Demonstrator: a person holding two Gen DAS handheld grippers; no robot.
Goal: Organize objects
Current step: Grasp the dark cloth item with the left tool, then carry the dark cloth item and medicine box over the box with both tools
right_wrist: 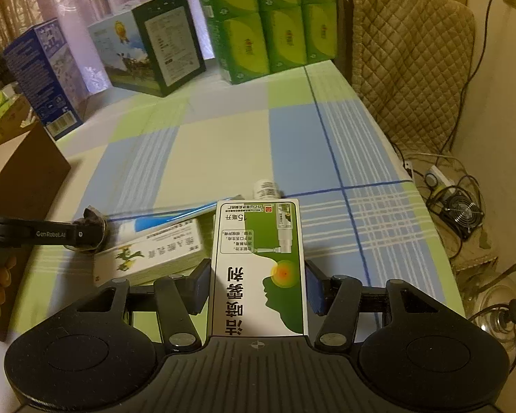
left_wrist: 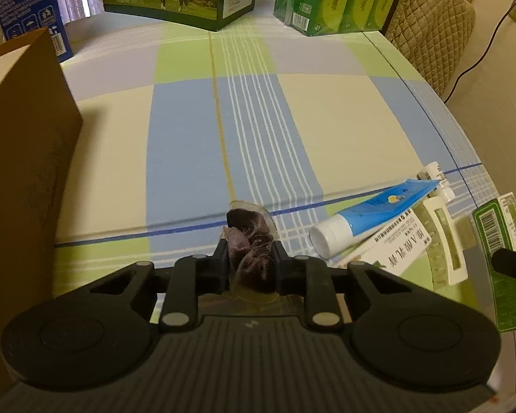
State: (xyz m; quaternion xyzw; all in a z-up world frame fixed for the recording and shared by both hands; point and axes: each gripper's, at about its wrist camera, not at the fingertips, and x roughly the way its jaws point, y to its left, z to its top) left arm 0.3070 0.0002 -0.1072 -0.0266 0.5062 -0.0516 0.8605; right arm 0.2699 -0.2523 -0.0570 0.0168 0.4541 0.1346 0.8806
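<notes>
A checked cloth of blue, green and cream covers the surface (left_wrist: 344,120), with cartons along its far edge. The left gripper (left_wrist: 251,254) has its jaws closed tight on a brown velvet scrunchie (left_wrist: 253,241), just above the cloth. The right gripper (right_wrist: 258,282) has its jaws pressed against both sides of a green-and-white spray box (right_wrist: 258,258), held flat. Between the two lie a blue tube (left_wrist: 368,213) with a white cap, resting on a white ointment box (right_wrist: 151,253), and a small white bottle (right_wrist: 265,188) just beyond. A brown cardboard box (left_wrist: 20,158) stands at the left.
</notes>
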